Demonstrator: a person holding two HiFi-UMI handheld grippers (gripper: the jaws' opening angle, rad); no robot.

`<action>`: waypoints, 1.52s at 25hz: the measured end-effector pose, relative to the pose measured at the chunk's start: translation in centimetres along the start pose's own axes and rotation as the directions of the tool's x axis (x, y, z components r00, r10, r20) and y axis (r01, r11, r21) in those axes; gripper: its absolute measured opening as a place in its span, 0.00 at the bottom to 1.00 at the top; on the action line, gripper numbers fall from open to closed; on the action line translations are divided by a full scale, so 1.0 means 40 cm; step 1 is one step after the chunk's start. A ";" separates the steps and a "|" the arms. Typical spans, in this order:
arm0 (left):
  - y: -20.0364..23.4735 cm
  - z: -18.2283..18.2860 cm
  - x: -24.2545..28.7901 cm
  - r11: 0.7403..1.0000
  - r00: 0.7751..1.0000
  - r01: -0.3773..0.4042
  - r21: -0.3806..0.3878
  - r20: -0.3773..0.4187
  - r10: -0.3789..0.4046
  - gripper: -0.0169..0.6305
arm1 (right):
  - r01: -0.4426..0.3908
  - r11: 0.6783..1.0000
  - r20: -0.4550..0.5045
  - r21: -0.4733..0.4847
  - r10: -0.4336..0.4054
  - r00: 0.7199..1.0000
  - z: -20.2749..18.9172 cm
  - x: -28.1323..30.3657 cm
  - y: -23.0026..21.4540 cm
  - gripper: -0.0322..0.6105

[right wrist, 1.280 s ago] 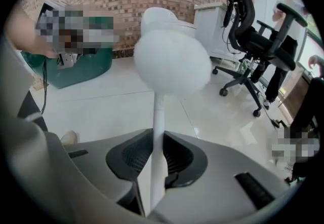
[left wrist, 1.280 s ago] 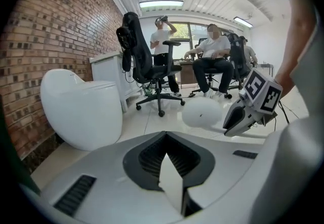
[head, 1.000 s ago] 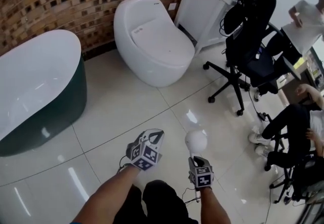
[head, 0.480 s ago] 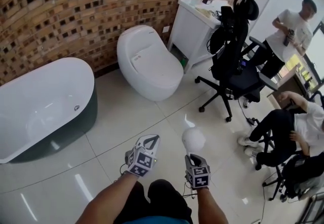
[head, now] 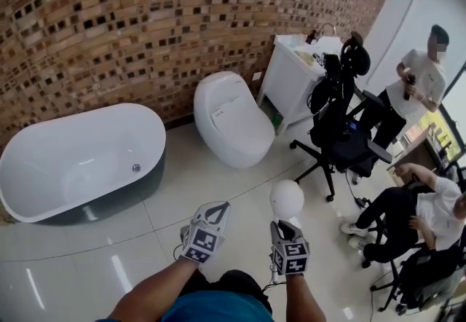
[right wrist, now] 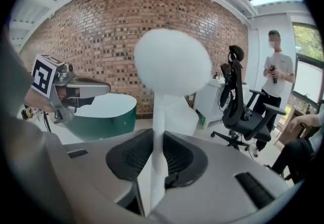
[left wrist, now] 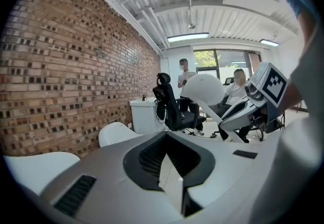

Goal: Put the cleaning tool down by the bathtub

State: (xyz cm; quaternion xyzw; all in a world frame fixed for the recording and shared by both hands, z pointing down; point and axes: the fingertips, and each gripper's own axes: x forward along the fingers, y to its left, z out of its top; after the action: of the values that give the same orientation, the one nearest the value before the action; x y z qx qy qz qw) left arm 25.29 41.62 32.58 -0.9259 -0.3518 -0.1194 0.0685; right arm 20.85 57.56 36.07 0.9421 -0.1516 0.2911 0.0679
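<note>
Brick-walled bathroom; right gripper (head: 284, 226) clamps cleaning tool (head: 286, 199), its handle end hidden; left gripper (head: 216, 210) closed, empty.

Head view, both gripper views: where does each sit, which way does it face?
Head view: on the person's head, facing steeply down at bathtub, toilet; shows forearms, left hand-held gripper, right hand-held gripper holding brush.
Left gripper view: on the left one, facing along its jaws at chair.
Right gripper view: on the right one, facing along its jaws, round the brush, at bathtub.
Shared: each gripper view shows the other gripper.
</note>
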 end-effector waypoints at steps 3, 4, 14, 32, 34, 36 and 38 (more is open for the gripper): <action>0.069 0.042 -0.065 0.998 0.998 -0.061 0.003 0.012 0.061 0.03 | -0.029 0.999 0.046 -0.028 0.031 0.998 0.094 0.000 0.056 0.19; 0.093 0.048 -0.086 0.997 0.997 -0.080 0.004 0.014 0.080 0.03 | -0.038 0.999 0.058 -0.034 0.040 0.998 0.118 0.002 0.076 0.19; 0.302 0.062 -0.291 0.944 0.944 -0.329 -0.010 0.015 0.329 0.03 | -0.230 0.965 0.135 -0.130 0.247 0.960 0.297 0.072 0.305 0.19; 0.400 0.014 -0.583 0.805 0.808 -0.589 -0.066 -0.028 0.589 0.03 | -0.451 0.857 0.170 -0.248 0.497 0.851 0.407 0.098 0.579 0.19; 0.426 0.004 -0.631 0.796 0.799 -0.601 -0.071 -0.024 0.601 0.03 | -0.458 0.851 0.174 -0.258 0.507 0.844 0.421 0.088 0.631 0.19; 0.455 -0.002 -0.678 0.787 0.789 -0.613 -0.074 -0.015 0.614 0.03 | -0.463 0.844 0.176 -0.270 0.516 0.838 0.434 0.082 0.683 0.19; 0.485 -0.017 -0.731 0.772 0.775 -0.630 -0.084 -0.010 0.632 0.03 | -0.473 0.833 0.172 -0.288 0.531 0.830 0.443 0.077 0.744 0.19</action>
State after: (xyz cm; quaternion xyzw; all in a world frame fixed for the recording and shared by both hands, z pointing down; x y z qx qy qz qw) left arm 16.96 8.48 24.53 -0.9933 -0.0166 -0.0951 0.0631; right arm 22.93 24.87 24.46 0.8823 -0.4354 0.1603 0.0795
